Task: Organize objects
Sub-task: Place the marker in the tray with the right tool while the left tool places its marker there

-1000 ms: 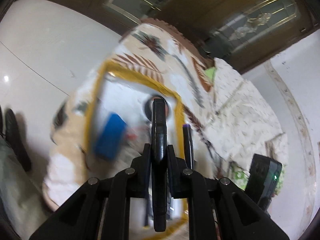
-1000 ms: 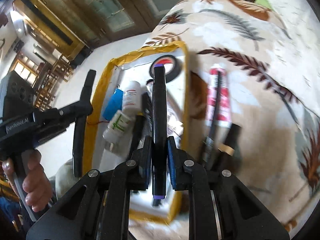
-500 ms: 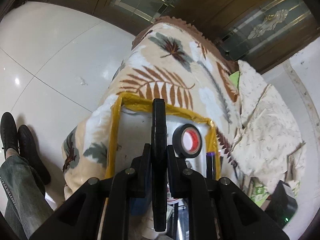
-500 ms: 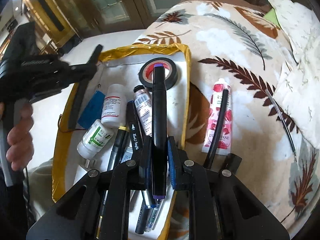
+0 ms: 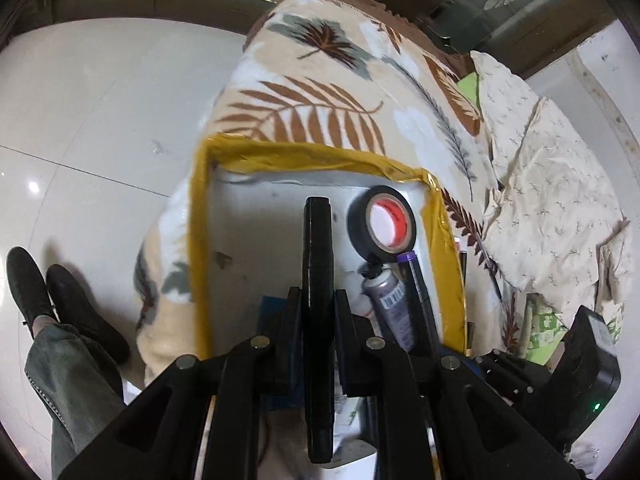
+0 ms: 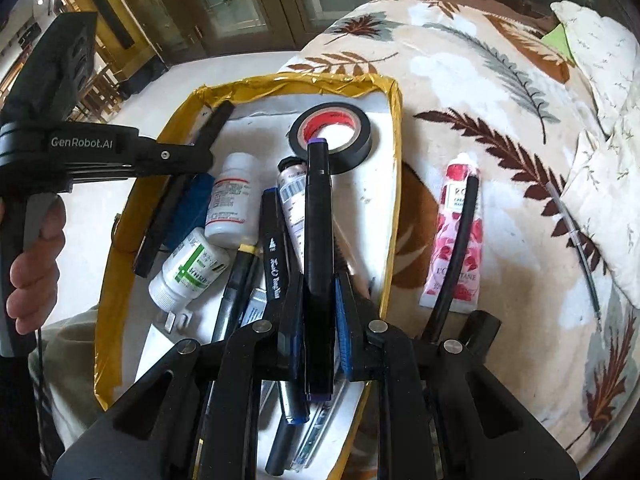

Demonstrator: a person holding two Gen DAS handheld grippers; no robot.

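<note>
My left gripper (image 5: 318,312) clamps a black marker (image 5: 317,280) over the yellow-rimmed tray (image 6: 394,184). My right gripper (image 6: 318,304) grips a purple-capped marker (image 6: 318,216) above the tray's tape roll (image 6: 360,140), bottles and pens. A floral tube (image 6: 456,240) lies on the blanket (image 6: 500,92) just beside the tray.
</note>
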